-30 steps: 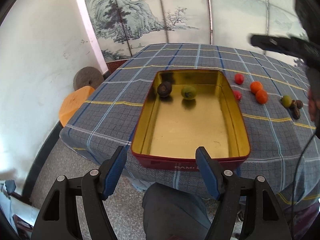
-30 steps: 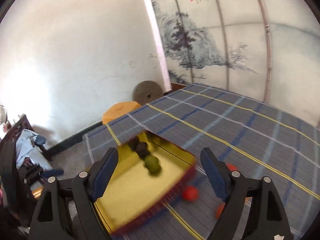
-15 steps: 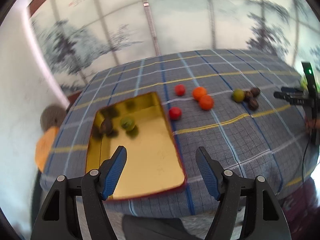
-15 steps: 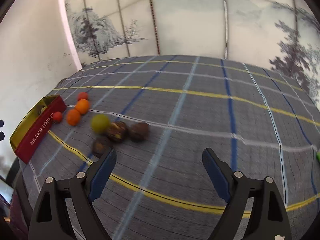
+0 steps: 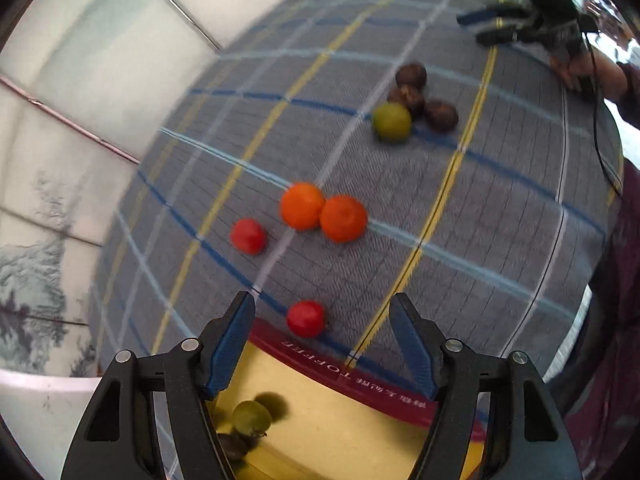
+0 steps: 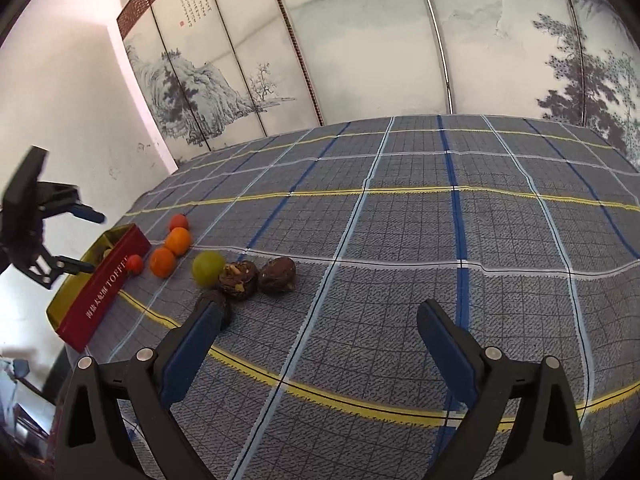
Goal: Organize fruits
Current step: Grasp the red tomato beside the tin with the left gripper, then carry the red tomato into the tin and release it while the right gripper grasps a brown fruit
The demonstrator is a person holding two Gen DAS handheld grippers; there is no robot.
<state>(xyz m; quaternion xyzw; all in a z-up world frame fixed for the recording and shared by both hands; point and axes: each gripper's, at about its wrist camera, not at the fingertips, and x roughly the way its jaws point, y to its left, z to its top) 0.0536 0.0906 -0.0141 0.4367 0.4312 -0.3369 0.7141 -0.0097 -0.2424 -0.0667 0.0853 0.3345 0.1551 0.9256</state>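
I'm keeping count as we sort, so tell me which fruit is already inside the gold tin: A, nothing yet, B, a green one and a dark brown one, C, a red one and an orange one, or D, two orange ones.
B: the left wrist view shows a green fruit and a dark brown fruit lying in the tin, while the oranges and red fruits sit outside it on the tablecloth.

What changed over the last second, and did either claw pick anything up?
Only the claws moved. The left claw swung from facing the tin lengthwise to hovering over its near wall, toward the fruit on the cloth. The right claw swung away from the tin to the brown fruits. Both stayed open and empty; the fruit did not move.
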